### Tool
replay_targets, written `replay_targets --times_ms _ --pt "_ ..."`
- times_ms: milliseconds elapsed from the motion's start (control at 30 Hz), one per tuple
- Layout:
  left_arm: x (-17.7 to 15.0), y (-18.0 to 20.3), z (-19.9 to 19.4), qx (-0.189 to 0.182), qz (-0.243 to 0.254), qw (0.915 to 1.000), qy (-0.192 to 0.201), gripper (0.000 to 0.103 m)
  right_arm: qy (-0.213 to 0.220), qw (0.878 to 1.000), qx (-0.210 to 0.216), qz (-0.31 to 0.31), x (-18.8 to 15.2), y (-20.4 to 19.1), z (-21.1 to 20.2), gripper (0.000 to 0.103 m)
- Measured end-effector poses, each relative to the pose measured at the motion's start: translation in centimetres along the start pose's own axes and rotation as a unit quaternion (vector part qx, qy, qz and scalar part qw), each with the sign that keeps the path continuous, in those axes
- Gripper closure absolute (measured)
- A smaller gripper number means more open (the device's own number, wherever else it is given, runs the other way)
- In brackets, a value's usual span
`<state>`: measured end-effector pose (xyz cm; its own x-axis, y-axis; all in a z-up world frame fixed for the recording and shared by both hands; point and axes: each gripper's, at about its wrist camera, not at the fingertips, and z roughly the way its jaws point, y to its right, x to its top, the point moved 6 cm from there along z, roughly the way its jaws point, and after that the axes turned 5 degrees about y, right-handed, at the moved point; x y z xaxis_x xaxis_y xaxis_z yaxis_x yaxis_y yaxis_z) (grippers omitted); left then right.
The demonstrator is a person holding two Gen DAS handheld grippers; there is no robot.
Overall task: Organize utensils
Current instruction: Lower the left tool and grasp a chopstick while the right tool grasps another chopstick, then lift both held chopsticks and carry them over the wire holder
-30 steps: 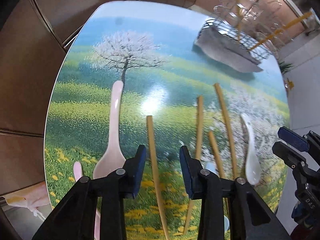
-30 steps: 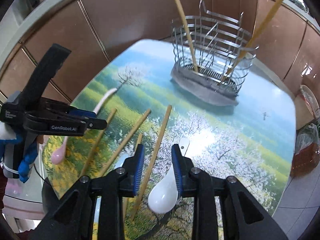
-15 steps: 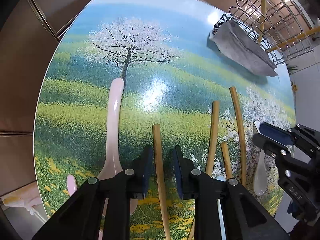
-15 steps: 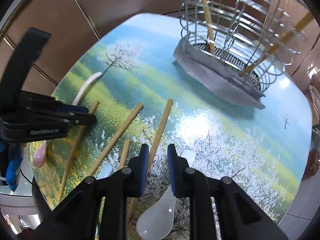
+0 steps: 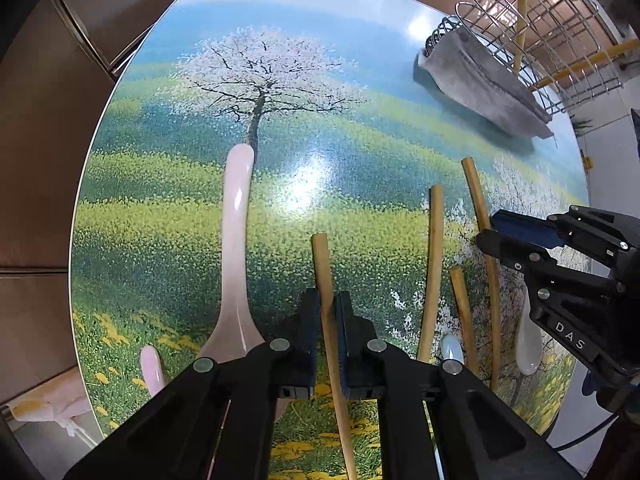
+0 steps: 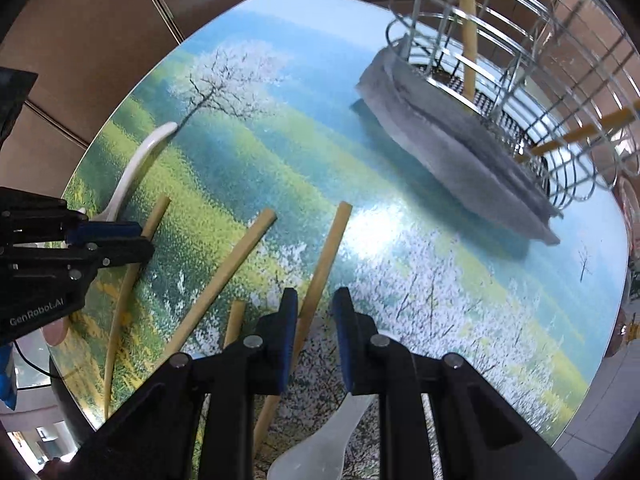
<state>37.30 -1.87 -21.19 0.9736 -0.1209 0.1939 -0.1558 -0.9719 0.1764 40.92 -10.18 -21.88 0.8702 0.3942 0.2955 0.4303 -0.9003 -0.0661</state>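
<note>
Several wooden chopsticks and ceramic spoons lie on a table printed with a blossom landscape. My left gripper (image 5: 328,312) is shut on one chopstick (image 5: 322,264), low on the table; it also shows in the right wrist view (image 6: 120,236). A pink spoon (image 5: 236,240) lies left of it. My right gripper (image 6: 314,312) is partly open around another chopstick (image 6: 326,256), its jaws apart from the stick; it also shows in the left wrist view (image 5: 492,226). A white spoon (image 6: 320,444) lies under the right gripper. A wire utensil rack (image 6: 520,64) with two chopsticks in it stands at the far right.
A grey folded cloth (image 6: 452,140) lies under the rack. Two more chopsticks (image 6: 224,276) lie between the grippers. A second pink spoon (image 5: 152,368) sits near the table's (image 5: 360,80) left edge. Brown tiled walls surround the table.
Both grippers moved lower and forward along the table. My left gripper closed from wide open onto the chopstick. My right gripper narrowed around its chopstick and came nearer the rack.
</note>
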Motion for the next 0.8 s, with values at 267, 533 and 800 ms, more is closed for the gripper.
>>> replay_targets --times_ms 267,533,800 --pt "-0.5 0.9 -0.1 -0.001 0.024 0.9997 0.008 0.097 -0.014 0.998 -0.019 -0.055 -0.3 -2.0 0.7 0.094" --pt "-0.9 1.6 -0.3 0.004 0.021 0.9991 0.036 0.097 0.004 0.999 -0.006 -0.050 -1.6 -3.1 0.1 0.096" --pt "-1.3 -0.1 -3.3 -0.013 -0.006 0.9954 0.094 0.097 0.068 0.997 0.039 -0.009 -4.7 -1.8 -3.7 0.096"
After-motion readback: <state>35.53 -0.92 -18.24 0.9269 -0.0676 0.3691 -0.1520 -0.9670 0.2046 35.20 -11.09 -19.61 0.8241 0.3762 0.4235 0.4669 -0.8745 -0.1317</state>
